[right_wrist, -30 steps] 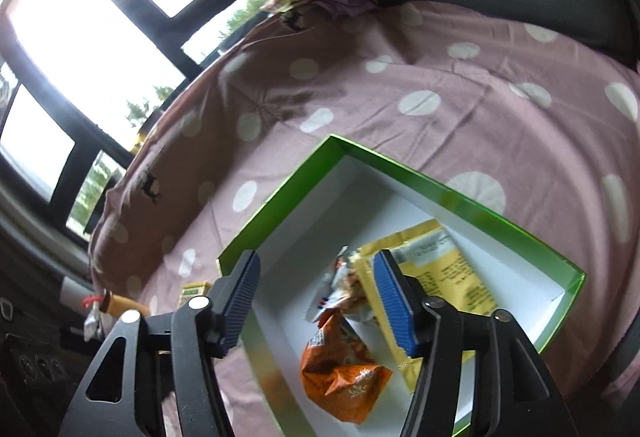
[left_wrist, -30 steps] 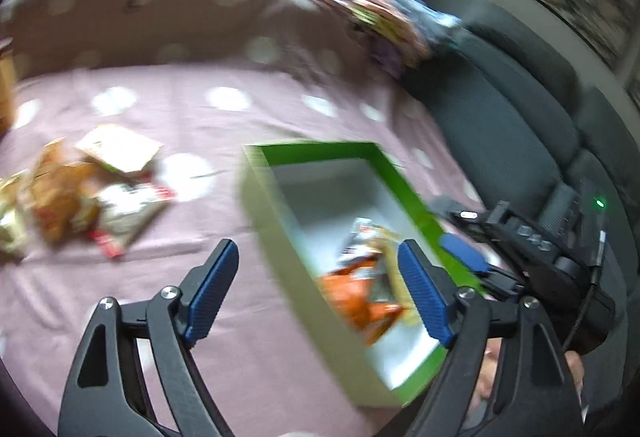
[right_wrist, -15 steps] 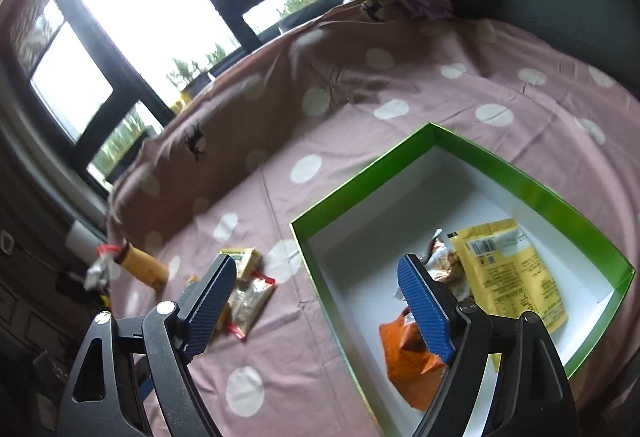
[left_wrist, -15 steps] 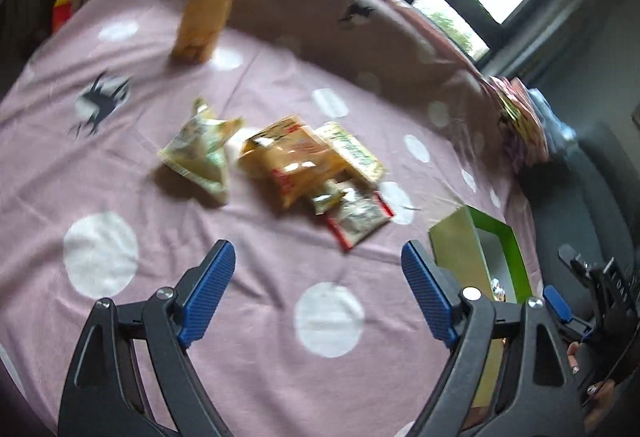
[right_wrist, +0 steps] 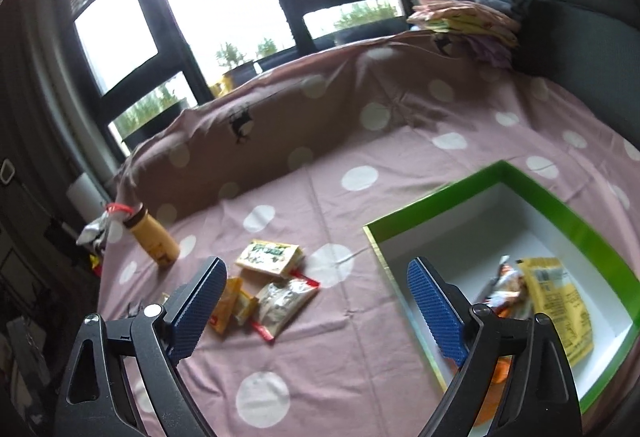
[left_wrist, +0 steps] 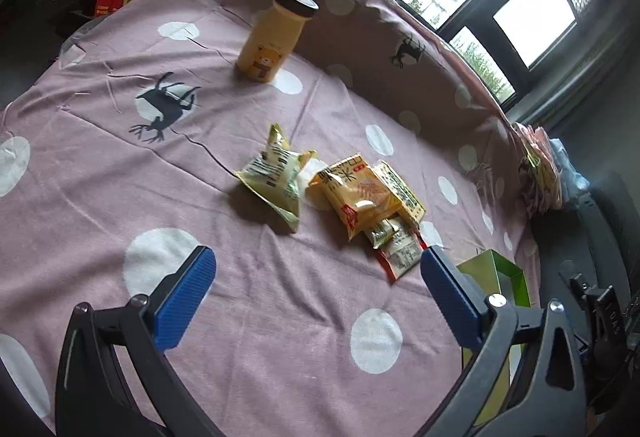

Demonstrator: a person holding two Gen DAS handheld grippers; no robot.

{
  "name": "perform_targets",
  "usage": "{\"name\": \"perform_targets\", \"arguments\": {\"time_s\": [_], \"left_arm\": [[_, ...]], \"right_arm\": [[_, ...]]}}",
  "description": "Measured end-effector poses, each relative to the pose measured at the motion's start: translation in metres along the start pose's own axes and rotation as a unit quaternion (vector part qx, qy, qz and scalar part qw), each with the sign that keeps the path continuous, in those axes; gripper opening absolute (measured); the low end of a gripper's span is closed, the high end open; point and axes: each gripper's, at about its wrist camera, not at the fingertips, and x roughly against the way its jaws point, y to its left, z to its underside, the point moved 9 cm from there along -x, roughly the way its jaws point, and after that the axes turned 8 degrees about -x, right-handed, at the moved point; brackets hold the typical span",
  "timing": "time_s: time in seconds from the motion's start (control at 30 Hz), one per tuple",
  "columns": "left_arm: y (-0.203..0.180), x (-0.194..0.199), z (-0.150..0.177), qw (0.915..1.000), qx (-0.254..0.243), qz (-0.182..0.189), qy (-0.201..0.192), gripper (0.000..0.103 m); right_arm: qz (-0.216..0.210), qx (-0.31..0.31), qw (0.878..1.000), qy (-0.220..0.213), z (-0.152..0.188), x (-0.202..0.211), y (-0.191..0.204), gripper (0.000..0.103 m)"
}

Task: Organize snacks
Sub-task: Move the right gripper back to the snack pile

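Swung away from green box (right_wrist: pixel 560 221) toward loose snack packets (left_wrist: pixel 360 197) on spotted pink cloth (left_wrist: pixel 280 309). Left gripper (left_wrist: pixel 316 289) and right gripper (right_wrist: pixel 316 297): jaws wide apart, empty. Yellow packet (right_wrist: pixel 556 301) lying in box.

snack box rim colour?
Bright green rim with a white inside; it shows best in the right wrist view.
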Motion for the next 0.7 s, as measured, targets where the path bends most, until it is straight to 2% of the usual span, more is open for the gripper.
{"name": "perform_targets", "arguments": {"time_s": [0.37,0.6,0.7], "left_arm": [[0.024,0.014,-0.005,0.9986,-0.012,-0.049,-0.015,0.102],[0.041,0.009,-0.001,0.9952,-0.018,-0.096,-0.002,0.102],[0.044,0.005,0.000,0.9943,-0.022,-0.104,0.004,0.102]], "right_arm": [[-0.018,0.000,0.997,0.076,0.035,-0.042,0.017,0.092],[-0.005,0.004,0.990,0.139,0.062,-0.081,0.018,0.092],[-0.005,-0.011,0.986,0.169,0.071,-0.101,0.019,0.092]]}}
